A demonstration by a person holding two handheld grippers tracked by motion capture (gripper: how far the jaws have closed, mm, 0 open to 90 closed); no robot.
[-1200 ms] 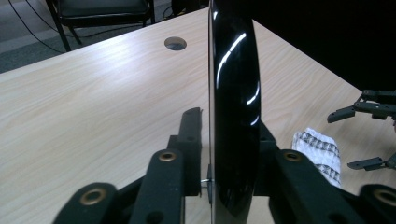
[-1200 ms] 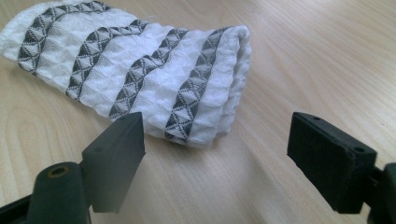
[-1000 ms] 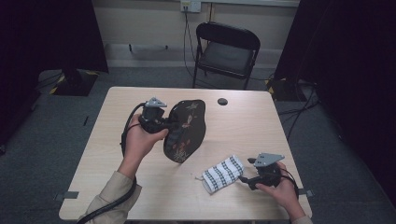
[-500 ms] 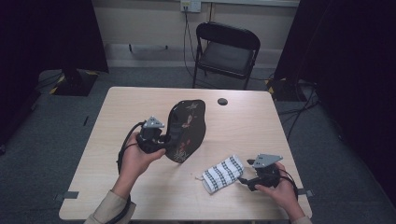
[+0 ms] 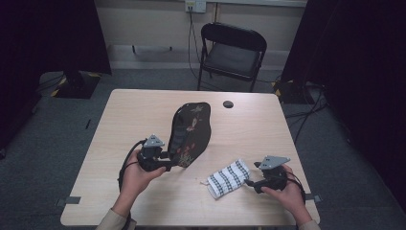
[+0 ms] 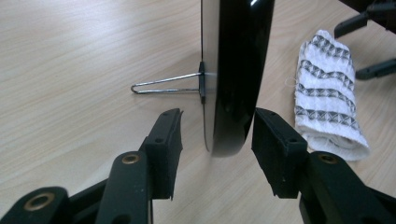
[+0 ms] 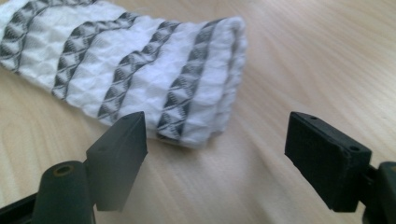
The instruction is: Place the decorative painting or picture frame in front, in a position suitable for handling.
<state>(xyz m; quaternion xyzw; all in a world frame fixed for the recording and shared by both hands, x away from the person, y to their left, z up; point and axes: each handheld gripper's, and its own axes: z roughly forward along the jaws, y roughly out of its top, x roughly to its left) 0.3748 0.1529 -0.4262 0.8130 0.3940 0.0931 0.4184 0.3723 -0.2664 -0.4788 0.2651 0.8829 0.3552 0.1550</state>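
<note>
A black oval panel (image 5: 191, 132) painted with flowers stands upright on edge on the table, propped by a wire stand (image 6: 163, 84) at its back. My left gripper (image 5: 174, 165) is at its lower near edge. In the left gripper view the panel's rim (image 6: 238, 70) sits between the jaws of this gripper (image 6: 219, 126), which have just been opening and stand clear of it on both sides. A folded white cloth with dark stripes (image 5: 229, 178) (image 6: 327, 102) lies to the right. My right gripper (image 5: 249, 182) (image 7: 217, 135) rests open just short of the cloth's end (image 7: 140, 70).
The wooden table (image 5: 143, 110) carries a small black disc (image 5: 228, 104) near its far edge. A black folding chair (image 5: 232, 52) stands behind the table. Dark curtains hang on both sides.
My left hand came down and toward the near edge with the panel. The panel went from lifted and tilted to standing on the table, and the jaws let go of it. The right hand stayed put.
</note>
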